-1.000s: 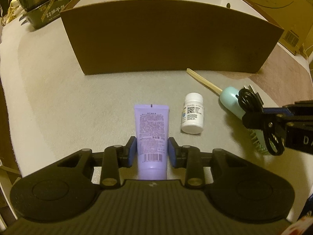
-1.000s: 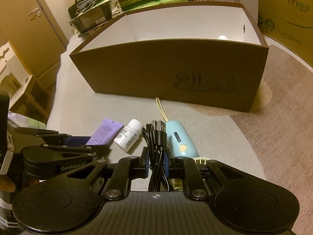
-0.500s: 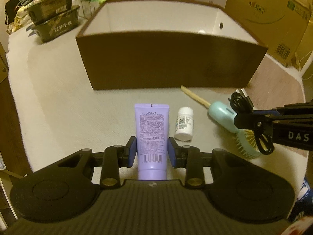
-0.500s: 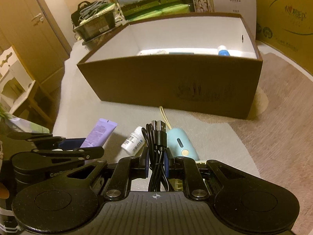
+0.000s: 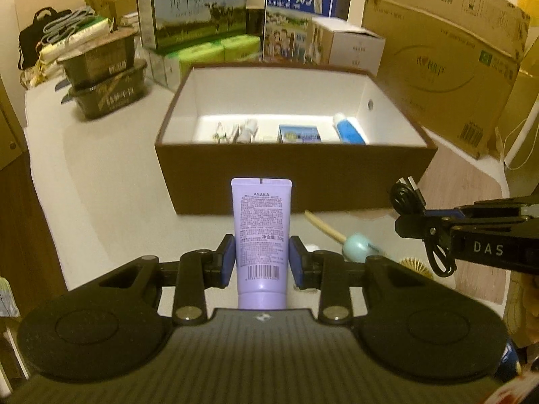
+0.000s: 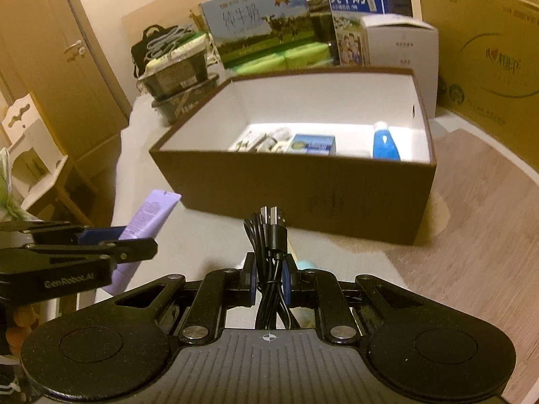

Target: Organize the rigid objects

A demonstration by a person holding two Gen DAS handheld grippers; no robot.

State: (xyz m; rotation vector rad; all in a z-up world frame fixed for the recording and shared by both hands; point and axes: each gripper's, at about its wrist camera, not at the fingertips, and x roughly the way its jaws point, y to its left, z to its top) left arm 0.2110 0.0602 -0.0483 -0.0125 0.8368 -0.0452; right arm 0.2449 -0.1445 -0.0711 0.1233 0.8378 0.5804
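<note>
My left gripper is shut on a lilac tube, held up off the table with its crimped end pointing toward the brown box. My right gripper is shut on a coiled black USB cable, its plugs sticking up above the pads. In the left wrist view the right gripper hangs at the right with the cable. The lilac tube and left gripper appear at the left of the right wrist view. The box holds several items, among them a blue bottle.
A mint hairbrush with a wooden stick lies on the table below the grippers. Milk cartons, stacked dark trays and a large cardboard box stand behind the brown box. A door is at the left.
Both grippers have risen with the tube and the cable, so the inside of the box now shows. The white pill bottle has dropped out of sight behind the grippers.
</note>
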